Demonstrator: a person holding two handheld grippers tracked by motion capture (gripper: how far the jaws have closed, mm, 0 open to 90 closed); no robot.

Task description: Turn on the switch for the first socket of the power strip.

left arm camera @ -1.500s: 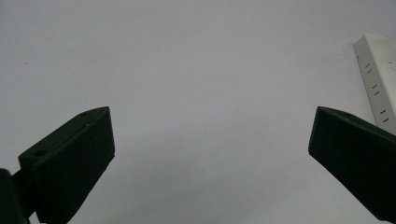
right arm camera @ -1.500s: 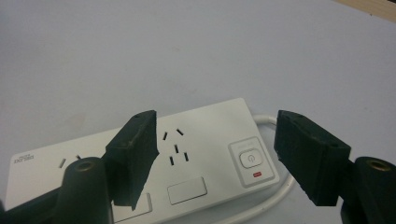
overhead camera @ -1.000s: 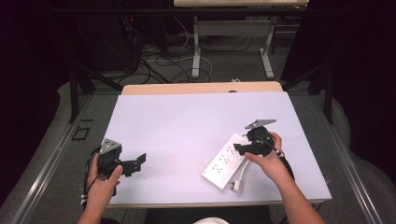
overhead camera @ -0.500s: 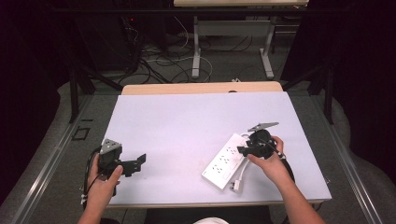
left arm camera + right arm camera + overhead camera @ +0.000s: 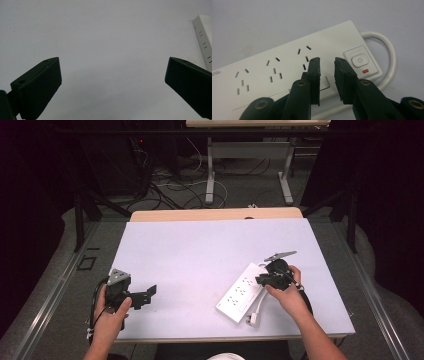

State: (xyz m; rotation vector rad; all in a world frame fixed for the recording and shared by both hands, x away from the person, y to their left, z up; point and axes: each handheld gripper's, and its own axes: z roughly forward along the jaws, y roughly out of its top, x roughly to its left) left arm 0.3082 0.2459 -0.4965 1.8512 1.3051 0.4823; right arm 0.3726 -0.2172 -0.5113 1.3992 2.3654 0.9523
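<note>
Left fingers: spread wide over bare tabletop, nothing between them; in the left gripper view one black finger [image 5: 37, 87] sits at 8 o'clock and the other at 4 o'clock.
Left gripper: the left gripper [image 5: 145, 294] is held in the person's left hand [image 5: 111, 317] at about 8 o'clock on the table, near the front edge, its jaws pointing toward 3 o'clock.
Table: pale table [image 5: 200, 250] with a wooden strip along its far edge.
Power strip: white power strip [image 5: 240, 292] lies flat at about 4 o'clock on the table, running diagonally from 7 to 1 o'clock; its end also shows at 2 o'clock in the left gripper view [image 5: 203, 40].
Cable: white cable [image 5: 387, 50] loops out from the switch end of the strip.
Switch: power button [image 5: 360, 60] with a small red mark just below it, at 3 o'clock in the right gripper view.
Right fingers: nearly together with a narrow gap left, gripping nothing, tips [image 5: 314, 70] over the strip's top face just beside the button; whether they touch it I cannot tell.
Right gripper: the right gripper [image 5: 261, 280] is held in the person's right hand [image 5: 285, 292], above the strip's far end, well apart from the left gripper.
</note>
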